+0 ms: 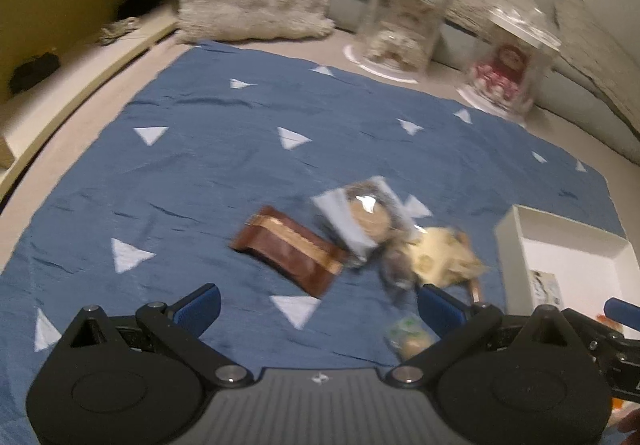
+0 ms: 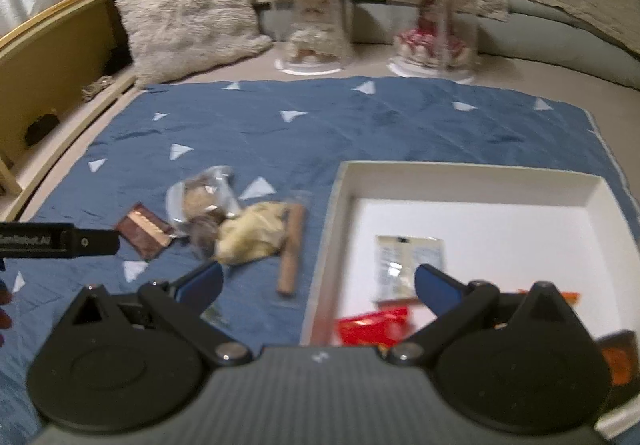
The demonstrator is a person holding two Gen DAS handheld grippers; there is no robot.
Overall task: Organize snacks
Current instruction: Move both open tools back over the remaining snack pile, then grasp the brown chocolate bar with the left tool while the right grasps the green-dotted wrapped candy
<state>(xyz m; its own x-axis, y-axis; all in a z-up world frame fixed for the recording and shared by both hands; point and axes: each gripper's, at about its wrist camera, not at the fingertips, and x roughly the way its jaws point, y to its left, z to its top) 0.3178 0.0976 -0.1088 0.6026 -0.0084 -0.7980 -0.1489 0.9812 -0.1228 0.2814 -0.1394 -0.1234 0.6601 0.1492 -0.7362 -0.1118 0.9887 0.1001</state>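
left wrist view first: the left gripper (image 1: 318, 309) hangs low over the blue cloth (image 1: 208, 165), blue pads spread wide apart, nothing between them. just ahead sits the brown wrapper (image 1: 290, 251), flat on the cloth, and touching its far end a clear packet with a round cookie (image 1: 364, 219). a pale crumpled packet (image 1: 444, 255) lies against that one on the right, and a small greenish packet (image 1: 408, 335) sits right by the inner side of the right-hand pad. the white box (image 1: 516, 241) is off at the right edge. the picture is smeared, so exact edges are hard to call. the risk here, as i judge it: the snacks are bunched and overlapping, so a wide-open close on the brown wrapper could drag the cookie packet along or just skid the flat foil across the cloth and wrinkle it up.

now the right wrist view: the right gripper (image 2: 318, 285) is also open, jaws well apart and empty, straddling the box wall (image 2: 326, 229). inside the box lie a white sachet (image 2: 408, 255) and a red wrapper (image 2: 374, 327), with something orange at the far right, too blurred to name. outside, a brown stick-shaped snack (image 2: 292, 249) lies just beside the box wall, next to the pale packet. the left tool's black arm (image 2: 60, 241) pokes in from the left. danger here: one pad each side of the wall means a descent could knock or tip the box, and both tools working the same pile could collide.
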